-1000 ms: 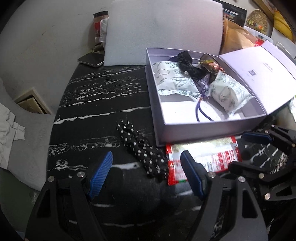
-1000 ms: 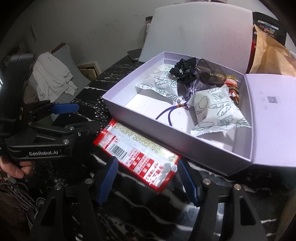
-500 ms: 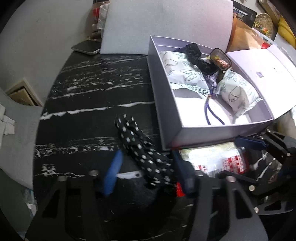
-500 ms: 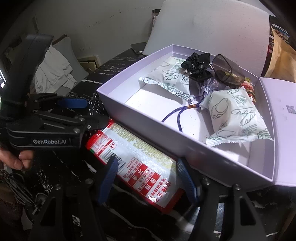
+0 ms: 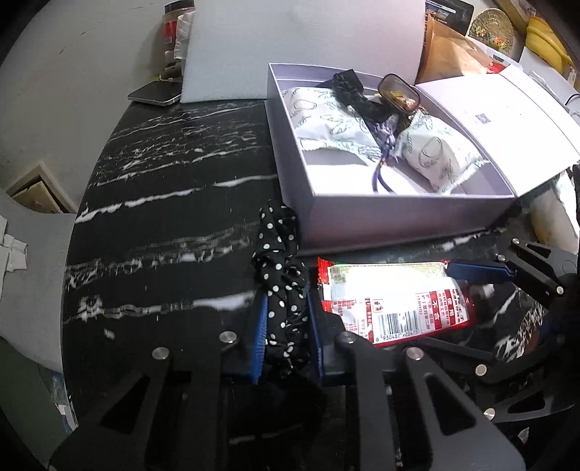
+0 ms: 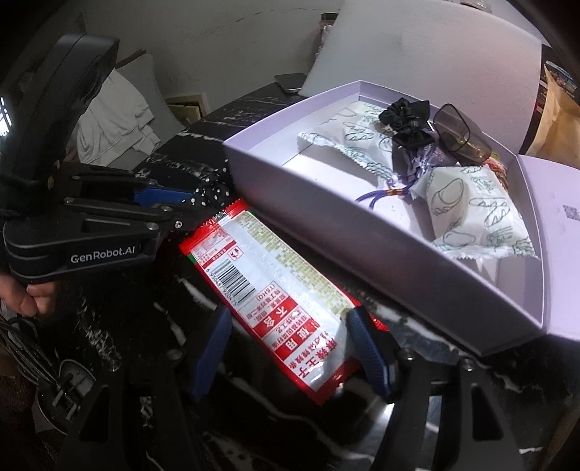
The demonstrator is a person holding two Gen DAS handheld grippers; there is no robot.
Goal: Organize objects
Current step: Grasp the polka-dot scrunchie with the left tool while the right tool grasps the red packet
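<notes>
A black polka-dot cloth (image 5: 277, 253) lies on the black marble table (image 5: 174, 181), against the corner of the open lilac box (image 5: 398, 213). My left gripper (image 5: 286, 304) is shut on the cloth's near end, with both blue pads pressed into the fabric. A red and white snack packet (image 6: 275, 290) lies flat in front of the box wall (image 6: 362, 246). My right gripper (image 6: 290, 344) stands open astride the packet's near end; its right pad is at the packet's edge and the left pad stands apart. The box holds two white snack packs (image 5: 326, 123), a black scrunchie (image 5: 348, 87), sunglasses (image 5: 398, 94) and a purple cord (image 5: 378, 174).
The box lid (image 5: 507, 108) lies open to the right. A white board (image 5: 301, 43) leans behind the box, with a phone (image 5: 156, 92) and a jar (image 5: 175, 21) at its left. A brown paper bag (image 5: 449, 50) stands at the back right. A hand (image 6: 25, 297) holds the left gripper.
My left gripper came down over the polka-dot cloth and its jaws closed on it. My right gripper moved in closer over the red packet, which now reaches between its pads.
</notes>
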